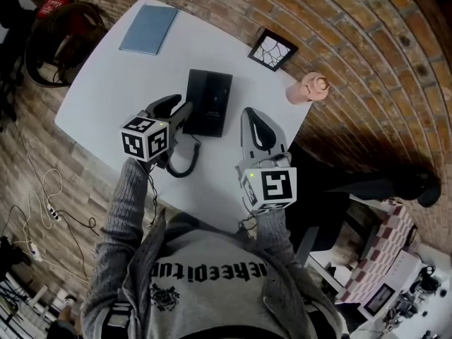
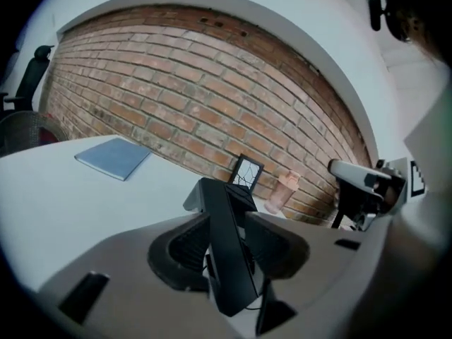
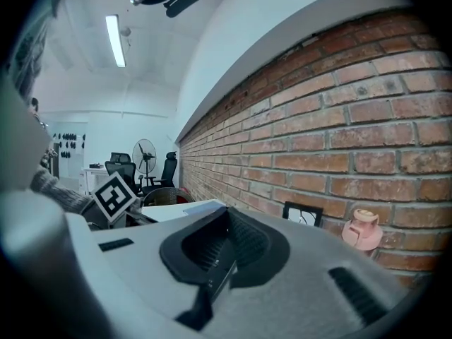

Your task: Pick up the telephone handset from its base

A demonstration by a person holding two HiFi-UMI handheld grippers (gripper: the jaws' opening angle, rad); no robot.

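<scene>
The left gripper [image 1: 176, 109] and right gripper [image 1: 249, 119] share smooth pale-grey shells, with black ribbed pads [image 2: 185, 249] lining the fingers [image 2: 120, 260]. Behind the fingers each bears a cube [image 1: 145, 138] of black-and-white square markers. Further back come grey knit sleeves [image 1: 127, 203] and a grey top [image 1: 212, 281] with black chest print
</scene>
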